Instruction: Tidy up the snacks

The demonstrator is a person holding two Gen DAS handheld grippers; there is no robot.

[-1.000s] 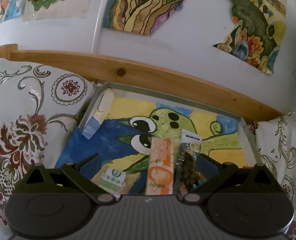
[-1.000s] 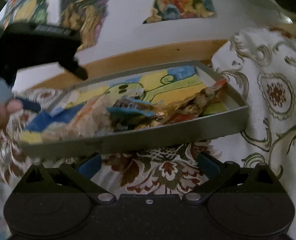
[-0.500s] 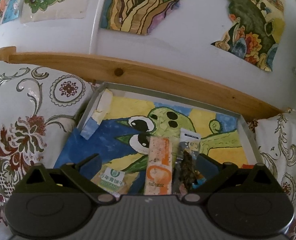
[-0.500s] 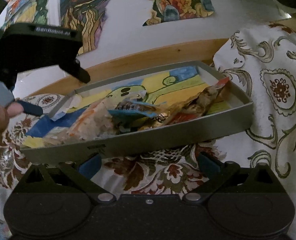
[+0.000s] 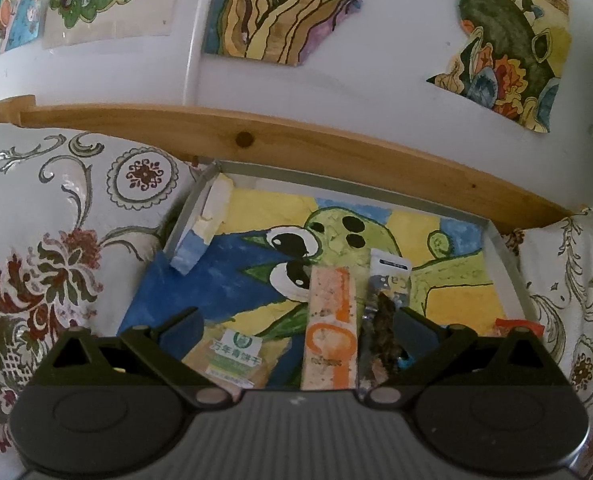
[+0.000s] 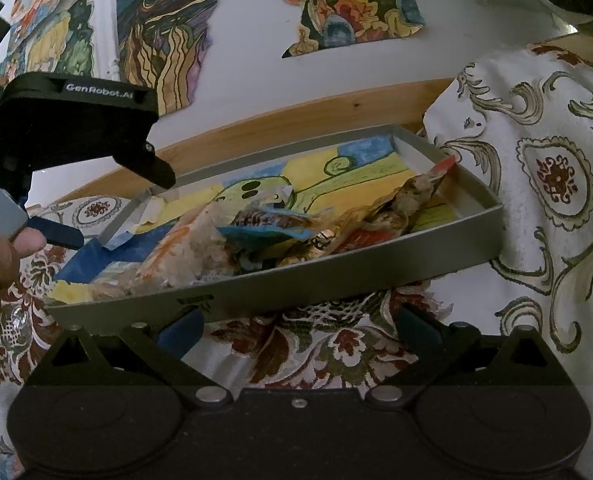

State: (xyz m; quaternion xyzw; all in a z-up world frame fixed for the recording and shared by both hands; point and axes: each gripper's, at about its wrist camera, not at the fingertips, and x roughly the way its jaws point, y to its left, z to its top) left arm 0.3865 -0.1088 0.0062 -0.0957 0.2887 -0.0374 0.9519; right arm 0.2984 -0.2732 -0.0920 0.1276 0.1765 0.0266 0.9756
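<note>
Directly below the left gripper [image 5: 296, 330] (jaws spread, empty) lie 3 snack packets [image 5: 329, 324] in the tray [image 5: 508, 256].

Looks like a home, prob a bedroom: hand-painted paper pictures [image 5: 274, 8] taped on the white wall [image 5: 376, 80], pale wooden bed rail [image 5: 296, 148], cream floral-print bedding [image 6: 544, 168] w/ a shallow grey tray [image 6: 296, 292] on it.

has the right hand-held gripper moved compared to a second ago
Yes. In the right wrist view the grey tray and the wooden rail now sit slightly lower and larger, so the right hand-held gripper has edged closer to the tray and tipped slightly upward.
</note>
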